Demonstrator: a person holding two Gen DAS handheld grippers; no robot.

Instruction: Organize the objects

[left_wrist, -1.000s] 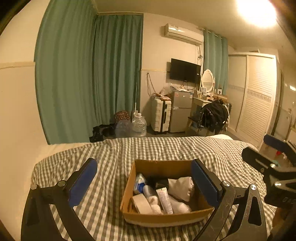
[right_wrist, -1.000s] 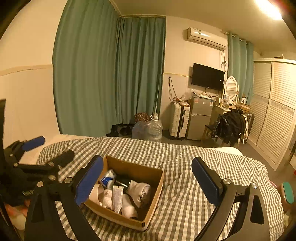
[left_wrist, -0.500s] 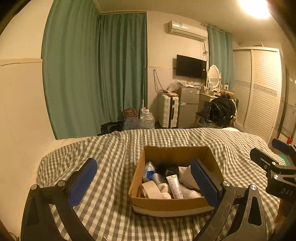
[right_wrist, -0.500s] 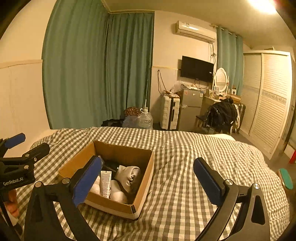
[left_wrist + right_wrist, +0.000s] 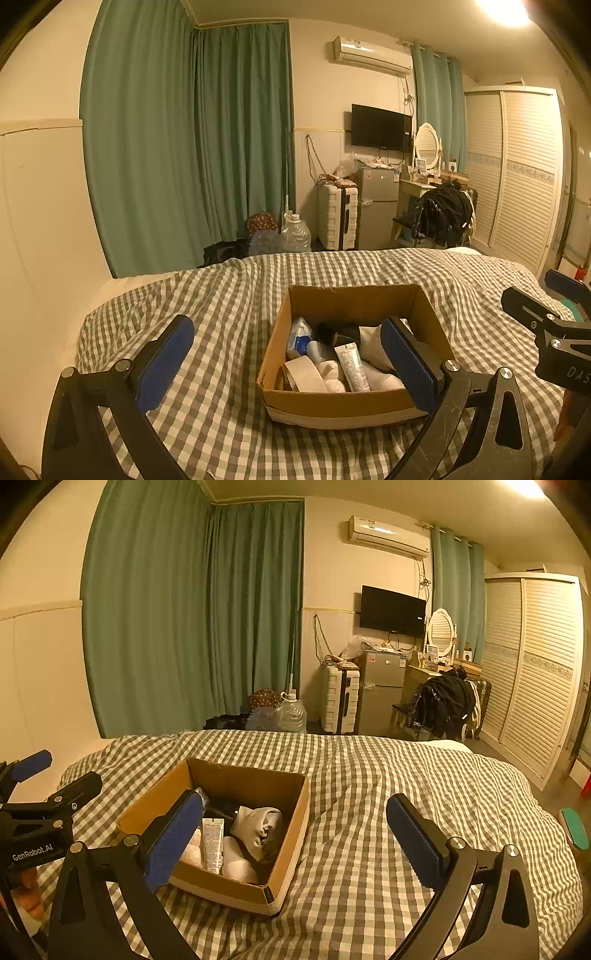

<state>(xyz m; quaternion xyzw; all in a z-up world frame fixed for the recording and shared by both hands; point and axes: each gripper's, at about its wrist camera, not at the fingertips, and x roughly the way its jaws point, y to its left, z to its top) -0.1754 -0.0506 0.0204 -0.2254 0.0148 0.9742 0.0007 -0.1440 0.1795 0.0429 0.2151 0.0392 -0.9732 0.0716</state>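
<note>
An open cardboard box point(image 5: 354, 299) sits on the checked bedspread point(image 5: 221, 295). It holds a white tube point(image 5: 351, 365), rolled white socks point(image 5: 373, 343), a small bottle point(image 5: 317, 350), a blue-and-white packet point(image 5: 299, 334) and a dark item. My left gripper point(image 5: 286, 363) is open and empty, above the box's near left side. My right gripper point(image 5: 295, 843) is open and empty, just right of the box point(image 5: 251, 775); its left finger overlaps the box's left part in that view. The tube point(image 5: 212, 840) and socks point(image 5: 258, 825) show there too.
The bed fills the foreground; its far edge meets green curtains point(image 5: 192, 147). Beyond stand water jugs point(image 5: 295, 234), a white suitcase point(image 5: 338, 216), a small fridge point(image 5: 376, 206), a chair with a black bag point(image 5: 441, 216) and a wardrobe point(image 5: 524, 173). Bare bedspread point(image 5: 406, 768) lies right of the box.
Both grippers have shifted and tilted so the box now sits lower and nearer in both views. Both stay open and empty; the box's contents have not moved.
</note>
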